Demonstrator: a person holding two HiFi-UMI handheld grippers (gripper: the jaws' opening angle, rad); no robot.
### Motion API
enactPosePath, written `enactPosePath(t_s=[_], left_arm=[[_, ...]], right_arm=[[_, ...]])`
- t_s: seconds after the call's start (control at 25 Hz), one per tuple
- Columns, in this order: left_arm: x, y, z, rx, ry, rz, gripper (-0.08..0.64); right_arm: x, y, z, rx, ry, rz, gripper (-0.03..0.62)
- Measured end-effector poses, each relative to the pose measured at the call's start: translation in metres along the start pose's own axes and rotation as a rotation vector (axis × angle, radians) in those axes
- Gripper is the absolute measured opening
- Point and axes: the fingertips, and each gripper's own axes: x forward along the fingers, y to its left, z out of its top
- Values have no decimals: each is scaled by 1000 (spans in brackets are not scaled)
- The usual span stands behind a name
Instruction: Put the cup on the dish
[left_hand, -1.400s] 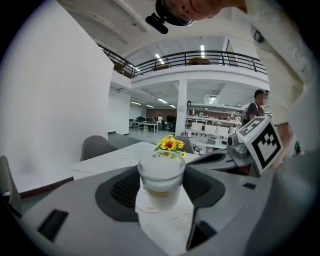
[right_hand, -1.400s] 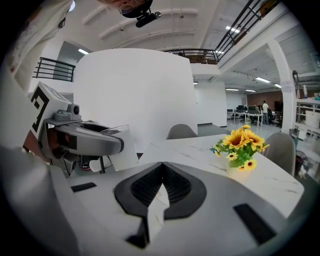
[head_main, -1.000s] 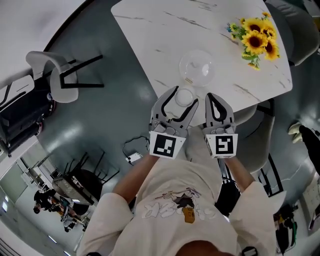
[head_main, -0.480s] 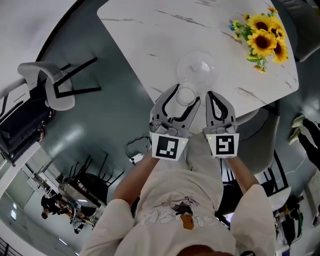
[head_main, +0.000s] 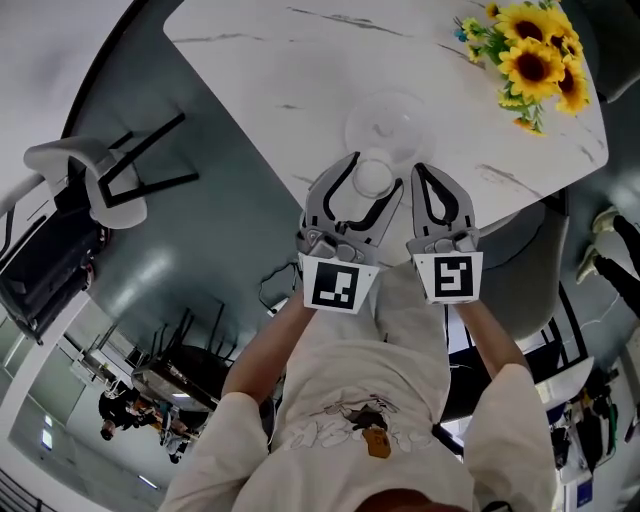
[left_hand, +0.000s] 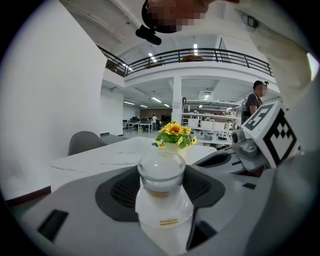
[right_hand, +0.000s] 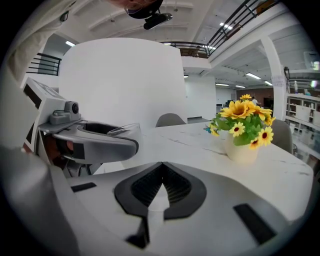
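Left tongs (head_main: 371, 166) clamp the round frosted cup (head_main: 372, 180); right tongs (head_main: 421, 172) pinched closed. Clear glass dish (head_main: 392, 122) at cup's 12 o'clock, near marbled surface (head_main: 290, 70) edge; sunflowers (head_main: 535, 60) at 2 o'clock, well apart.

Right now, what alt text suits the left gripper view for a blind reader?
The left gripper clamps a white cup with a clear top. Beyond it lies a white marble table with a vase of sunflowers; the right gripper sits alongside at right.
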Motion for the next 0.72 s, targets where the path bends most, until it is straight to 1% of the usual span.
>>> enactPosePath(t_s=[0.32,0.72], left_arm=[[18,6,-9,2,-14,-14,268],[35,11,-22,21,-5,-22,268]], right_arm=[[13,-5,-9,-5,11,-13,5],[25,-14,-21,8,28,-38,5]])
